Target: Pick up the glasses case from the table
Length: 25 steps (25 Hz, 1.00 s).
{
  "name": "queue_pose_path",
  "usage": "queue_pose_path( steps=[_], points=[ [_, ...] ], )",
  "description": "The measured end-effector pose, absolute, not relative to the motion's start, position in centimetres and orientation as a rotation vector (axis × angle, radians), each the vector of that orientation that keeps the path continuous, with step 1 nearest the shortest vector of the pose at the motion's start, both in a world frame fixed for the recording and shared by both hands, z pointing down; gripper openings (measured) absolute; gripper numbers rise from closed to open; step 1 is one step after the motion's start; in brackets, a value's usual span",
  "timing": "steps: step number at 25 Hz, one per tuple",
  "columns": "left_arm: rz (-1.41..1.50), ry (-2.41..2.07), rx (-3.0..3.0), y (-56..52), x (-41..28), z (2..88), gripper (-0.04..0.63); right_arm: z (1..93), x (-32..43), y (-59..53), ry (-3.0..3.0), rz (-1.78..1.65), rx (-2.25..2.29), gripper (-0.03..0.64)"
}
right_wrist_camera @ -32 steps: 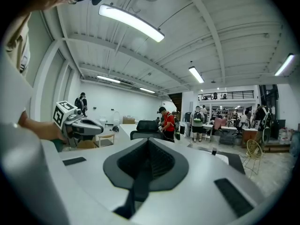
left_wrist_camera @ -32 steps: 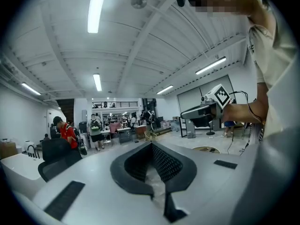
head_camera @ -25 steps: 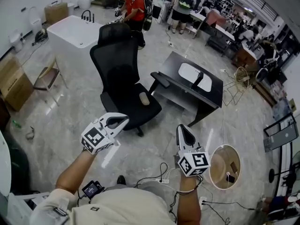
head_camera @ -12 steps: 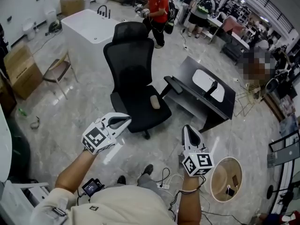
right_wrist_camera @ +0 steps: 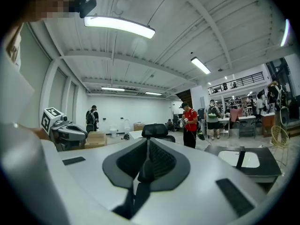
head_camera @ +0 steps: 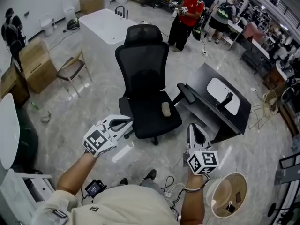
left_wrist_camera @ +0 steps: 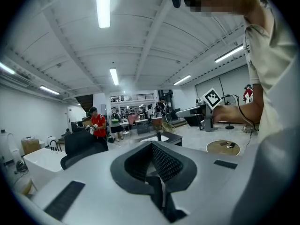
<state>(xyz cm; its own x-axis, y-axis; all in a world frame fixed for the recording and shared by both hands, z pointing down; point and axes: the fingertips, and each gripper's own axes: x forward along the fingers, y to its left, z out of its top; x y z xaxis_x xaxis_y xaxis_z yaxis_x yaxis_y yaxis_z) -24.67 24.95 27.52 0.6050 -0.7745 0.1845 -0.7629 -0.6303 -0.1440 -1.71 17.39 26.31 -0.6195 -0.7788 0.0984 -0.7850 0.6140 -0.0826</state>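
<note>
A low black table (head_camera: 206,78) stands right of centre in the head view, with a white mat (head_camera: 219,89) on it. A dark oblong thing (head_camera: 228,99) lies on the mat; I cannot tell whether it is the glasses case. The right gripper view shows the same table (right_wrist_camera: 269,164) and dark thing (right_wrist_camera: 241,157). My left gripper (head_camera: 126,123) is held out at the lower left, shut and empty. My right gripper (head_camera: 193,127) points toward the table from well short of it, shut and empty. Both sets of jaws are pressed together in the gripper views (left_wrist_camera: 152,145) (right_wrist_camera: 147,142).
A black office chair (head_camera: 147,78) with a beige thing (head_camera: 165,108) on its seat stands between me and the table. A white tub (head_camera: 105,25), cartons (head_camera: 35,57), a small chair (head_camera: 72,69) and a round side table (head_camera: 229,193) stand around. People stand at the back (head_camera: 187,13).
The chair and black table have shifted right and down in the head view and grown nearer. Both grippers have moved forward with me and stayed shut.
</note>
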Motion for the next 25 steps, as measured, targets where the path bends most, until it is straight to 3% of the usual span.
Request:
queue_pose_path(
  steps=[25],
  points=[
    [-0.557, 1.432, -2.666, 16.7, -15.7, 28.9, 0.014, 30.0, 7.0, 5.4, -2.872, 0.295, 1.201, 0.029]
  ],
)
